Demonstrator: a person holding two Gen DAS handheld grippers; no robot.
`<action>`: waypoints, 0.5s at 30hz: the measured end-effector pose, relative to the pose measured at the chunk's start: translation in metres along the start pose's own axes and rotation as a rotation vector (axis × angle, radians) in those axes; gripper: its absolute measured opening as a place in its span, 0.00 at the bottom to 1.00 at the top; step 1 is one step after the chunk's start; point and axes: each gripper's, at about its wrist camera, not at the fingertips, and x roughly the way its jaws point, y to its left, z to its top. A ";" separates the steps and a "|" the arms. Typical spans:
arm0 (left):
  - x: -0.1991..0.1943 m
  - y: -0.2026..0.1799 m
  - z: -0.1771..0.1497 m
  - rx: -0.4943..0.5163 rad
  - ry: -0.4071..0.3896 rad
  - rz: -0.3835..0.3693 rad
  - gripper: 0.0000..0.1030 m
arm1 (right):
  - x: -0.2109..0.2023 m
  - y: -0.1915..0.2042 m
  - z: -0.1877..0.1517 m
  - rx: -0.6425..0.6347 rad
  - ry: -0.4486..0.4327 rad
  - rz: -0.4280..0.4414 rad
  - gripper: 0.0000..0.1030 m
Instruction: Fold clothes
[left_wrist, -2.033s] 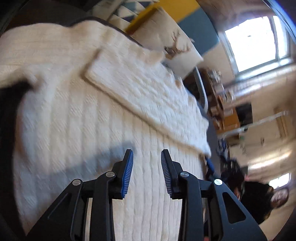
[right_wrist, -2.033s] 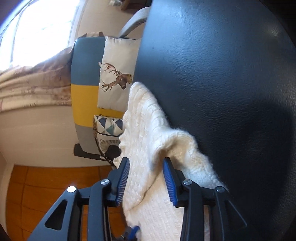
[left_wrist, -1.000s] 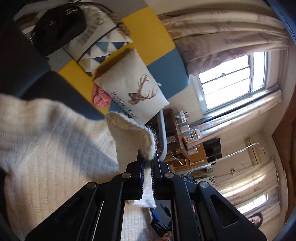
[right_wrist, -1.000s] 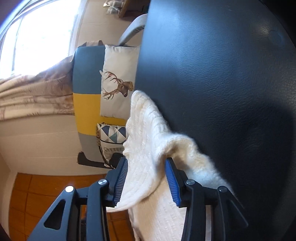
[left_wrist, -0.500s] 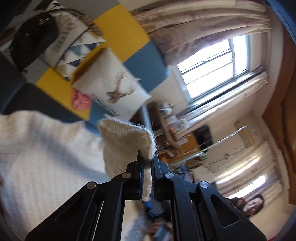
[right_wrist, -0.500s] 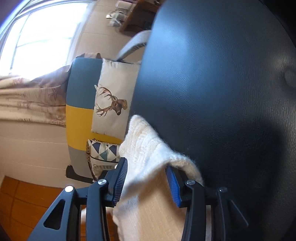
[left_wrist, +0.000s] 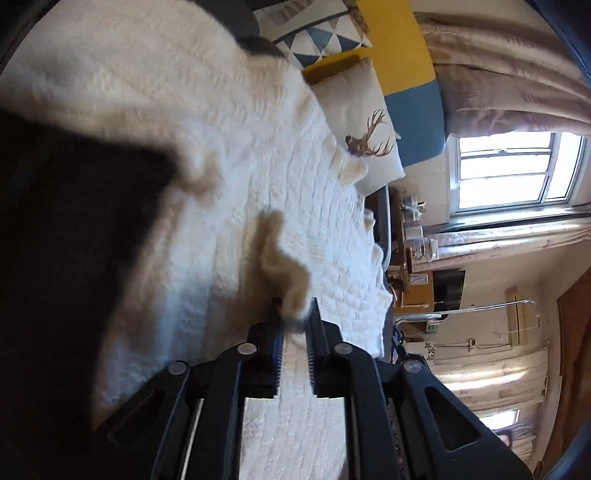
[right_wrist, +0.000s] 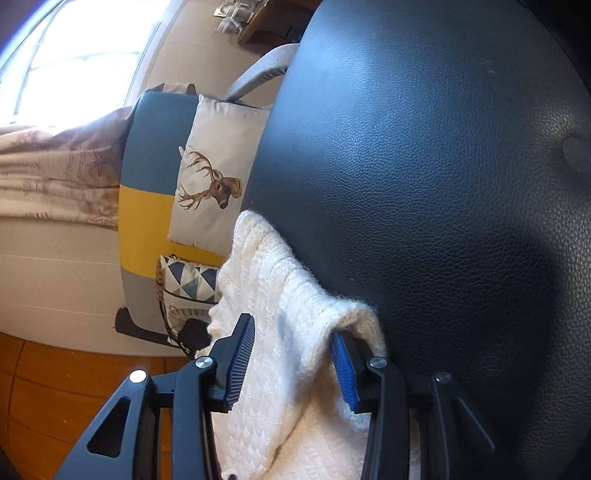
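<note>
Pinching a tuft of the white sweater (left_wrist: 229, 155) with your left gripper (left_wrist: 294, 325): the fingers sit close together with a fold of knit caught between the blue pads, and the fabric peaks up from that spot. Most of the sweater lies spread flat across the black leather seat (left_wrist: 62, 229) in the left wrist view (motion blur softens the near edge, so fine folds are hard to read).

Your right gripper (right_wrist: 291, 354) is spread wide. Its fingers straddle a raised edge of the sweater (right_wrist: 280, 332) without pressing it; the right pad (right_wrist: 343, 365) sits just beside the fuzzy hem, the left pad (right_wrist: 240, 362) stands clear of the knit. That edge drapes over the rim of the black seat (right_wrist: 424, 184).

Behind the sweater, a deer-print cushion (right_wrist: 218, 177) leans on a sofa back with blue and yellow panels (right_wrist: 147, 177), with a triangle-pattern cushion (right_wrist: 188, 284) next to it. Bright window (left_wrist: 513, 173) and beige curtains (left_wrist: 491, 74) sit beyond the sofa.
</note>
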 end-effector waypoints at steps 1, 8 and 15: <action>0.001 -0.001 0.003 0.001 0.002 0.004 0.21 | 0.000 0.001 0.000 -0.008 0.003 -0.006 0.40; 0.007 -0.010 0.023 0.008 0.014 0.032 0.24 | 0.002 0.005 -0.002 -0.036 0.013 -0.025 0.40; 0.013 -0.029 0.033 0.061 -0.024 0.110 0.07 | 0.004 0.012 -0.004 -0.105 0.012 -0.061 0.40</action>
